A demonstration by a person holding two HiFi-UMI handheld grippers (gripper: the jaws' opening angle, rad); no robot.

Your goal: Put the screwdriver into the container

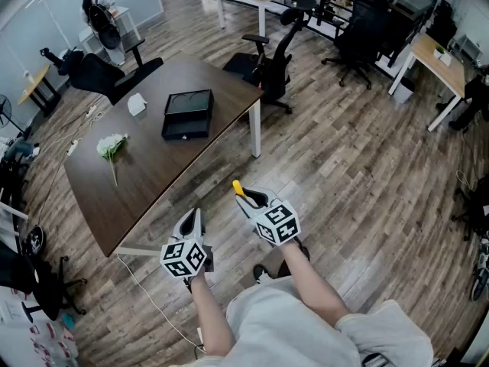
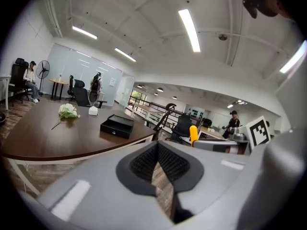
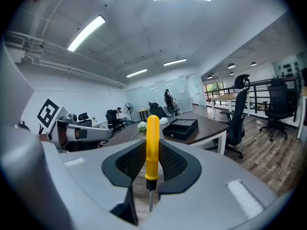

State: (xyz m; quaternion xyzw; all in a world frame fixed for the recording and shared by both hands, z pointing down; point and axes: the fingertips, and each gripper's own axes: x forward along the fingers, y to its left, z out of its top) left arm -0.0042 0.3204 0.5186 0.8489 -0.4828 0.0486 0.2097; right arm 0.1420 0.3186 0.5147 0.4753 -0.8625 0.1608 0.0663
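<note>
A screwdriver (image 1: 238,187) with a yellow handle (image 3: 152,147) stands upright between the pads of my right gripper (image 3: 152,153), which is shut on it, its thin metal tip pointing down. The container, a black open-topped box (image 1: 187,114), sits on the dark brown table (image 1: 153,176), well ahead of both grippers. My right gripper (image 1: 246,198) hangs over the wooden floor near the table's front edge. My left gripper (image 1: 195,222) hovers beside it, jaws together with nothing between them (image 2: 158,150). The box (image 2: 116,126) also appears in both gripper views (image 3: 180,127).
A bunch of white flowers (image 1: 111,145) and a small white object (image 1: 136,104) lie on the table left of the box. Black office chairs (image 1: 271,60) stand behind the table's far corner. A white cable (image 1: 149,297) runs across the floor by my feet.
</note>
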